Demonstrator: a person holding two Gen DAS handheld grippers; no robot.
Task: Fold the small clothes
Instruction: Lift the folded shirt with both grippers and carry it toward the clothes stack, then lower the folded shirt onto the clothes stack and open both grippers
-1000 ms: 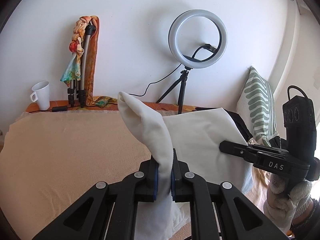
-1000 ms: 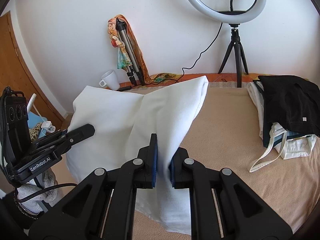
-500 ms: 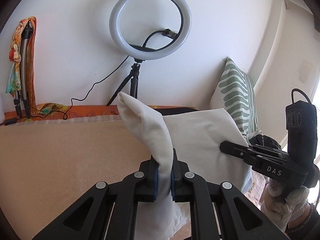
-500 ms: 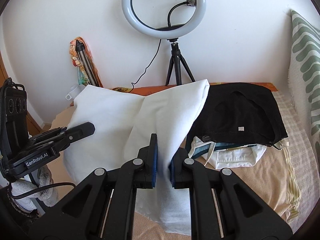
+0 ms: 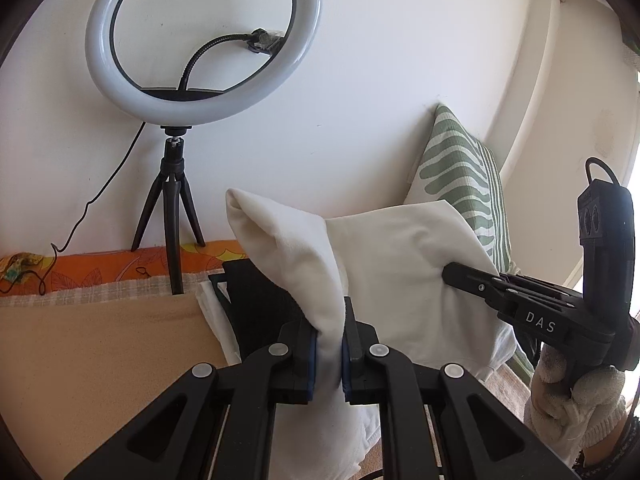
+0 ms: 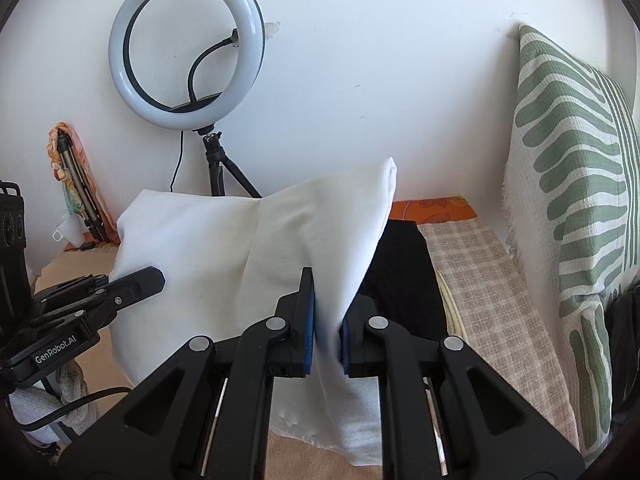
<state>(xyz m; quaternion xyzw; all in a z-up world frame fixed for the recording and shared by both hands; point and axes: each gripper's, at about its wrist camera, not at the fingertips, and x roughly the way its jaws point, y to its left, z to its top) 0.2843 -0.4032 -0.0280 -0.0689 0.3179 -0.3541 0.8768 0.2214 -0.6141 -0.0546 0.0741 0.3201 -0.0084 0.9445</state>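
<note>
A white folded cloth (image 5: 404,272) hangs in the air between both grippers. My left gripper (image 5: 329,354) is shut on one end of it, and the cloth's corner sticks up above the jaws. My right gripper (image 6: 326,330) is shut on the other end of the same cloth (image 6: 224,248). In the left wrist view the right gripper (image 5: 448,272) presses into the cloth from the right. In the right wrist view the left gripper (image 6: 158,278) meets it from the left. A pile of black and white clothes (image 5: 256,300) lies on the bed behind and under the cloth, also in the right wrist view (image 6: 404,276).
A ring light on a tripod (image 5: 176,216) stands at the wall behind the bed (image 5: 92,352). A green-striped pillow (image 6: 576,208) leans upright at the right. A white mug (image 6: 68,230) and a scarf-wrapped tripod (image 6: 76,184) stand at the far left.
Both grippers have swung to the right with the cloth held between them. The clothes pile and the striped pillow have come closer in view; the mug end has slid away left.
</note>
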